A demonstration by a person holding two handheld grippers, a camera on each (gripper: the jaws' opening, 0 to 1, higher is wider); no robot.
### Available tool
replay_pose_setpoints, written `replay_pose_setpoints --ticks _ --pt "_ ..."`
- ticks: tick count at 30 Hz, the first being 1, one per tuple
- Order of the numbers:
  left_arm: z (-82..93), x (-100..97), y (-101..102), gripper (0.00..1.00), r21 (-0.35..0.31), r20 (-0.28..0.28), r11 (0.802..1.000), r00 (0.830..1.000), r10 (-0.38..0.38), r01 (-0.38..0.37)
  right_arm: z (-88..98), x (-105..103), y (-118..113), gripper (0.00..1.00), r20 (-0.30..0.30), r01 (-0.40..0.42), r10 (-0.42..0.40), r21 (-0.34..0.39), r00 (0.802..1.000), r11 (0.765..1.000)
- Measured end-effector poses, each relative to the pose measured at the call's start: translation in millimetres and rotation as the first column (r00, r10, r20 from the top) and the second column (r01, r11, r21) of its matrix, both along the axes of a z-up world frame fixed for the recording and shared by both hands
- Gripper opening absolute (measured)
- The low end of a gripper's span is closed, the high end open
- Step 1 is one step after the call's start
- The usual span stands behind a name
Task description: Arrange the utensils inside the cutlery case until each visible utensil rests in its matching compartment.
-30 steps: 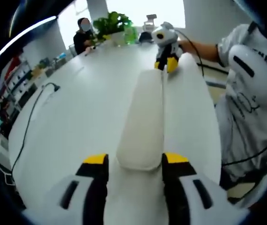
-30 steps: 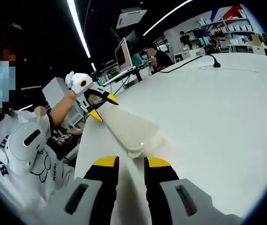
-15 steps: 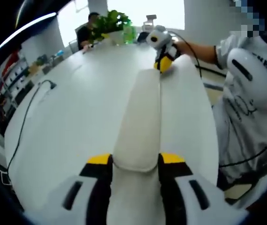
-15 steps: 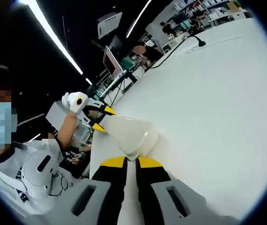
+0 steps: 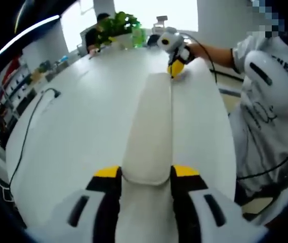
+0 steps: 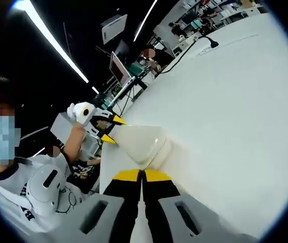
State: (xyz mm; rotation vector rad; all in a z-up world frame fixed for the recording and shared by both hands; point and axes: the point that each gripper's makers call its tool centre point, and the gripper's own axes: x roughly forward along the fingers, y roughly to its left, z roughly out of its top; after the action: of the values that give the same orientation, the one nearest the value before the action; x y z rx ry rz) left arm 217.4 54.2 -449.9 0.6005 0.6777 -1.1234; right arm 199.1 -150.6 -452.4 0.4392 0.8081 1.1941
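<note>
A long white closed cutlery case [image 5: 151, 126] lies lengthwise on the white table [image 5: 83, 116]. No utensils show. My left gripper [image 5: 145, 174] is shut on the case's near end, one yellow-tipped jaw on each side. At the far end, my right gripper [image 5: 175, 68] meets the case. In the right gripper view the case [image 6: 141, 142] runs away from my right gripper [image 6: 141, 175], whose jaws stand nearly together on the thin edge of its end. The left gripper [image 6: 111, 130] holds the opposite end there.
A person in a grey printed shirt [image 5: 270, 111] stands at the table's right edge. A black cable [image 5: 30, 131] trails along the left side. A potted plant [image 5: 118, 25] and a seated person are at the far end. A monitor [image 6: 118, 68] stands beyond the table [image 6: 224, 101].
My left jaws have drawn in against the case's sides. My right jaws have shut from a clear gap to nearly touching on the case's end. The right view has tilted.
</note>
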Motion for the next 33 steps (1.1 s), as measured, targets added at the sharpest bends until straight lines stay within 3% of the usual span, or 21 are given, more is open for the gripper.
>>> replay_pose_setpoints --ticks 2,8,17,33 --pt "0.3 0.1 0.2 0.40 0.000 0.001 1.000 1.000 -0.002 0.002 -0.4 1.0 -1.2 0.07 0.014 0.000 0.000 -0.006 1.000 1.000" --pt "1.1 0.0 0.9 0.40 0.011 0.007 1.000 1.000 -0.011 0.011 3.6 3.5 -2.4 0.07 0.011 0.007 -0.008 0.021 1.000 1.000" --pt "1.2 -0.6 2.0 0.40 0.024 0.011 0.999 1.000 -0.023 0.023 5.5 3.7 -1.9 0.04 -0.056 0.020 -0.017 0.061 0.998 0.998" --pt "-0.5 0.9 2.2 0.40 0.033 -0.005 0.999 0.999 -0.037 0.037 4.0 0.4 -2.3 0.04 -0.038 0.010 -0.009 0.026 0.999 1.000"
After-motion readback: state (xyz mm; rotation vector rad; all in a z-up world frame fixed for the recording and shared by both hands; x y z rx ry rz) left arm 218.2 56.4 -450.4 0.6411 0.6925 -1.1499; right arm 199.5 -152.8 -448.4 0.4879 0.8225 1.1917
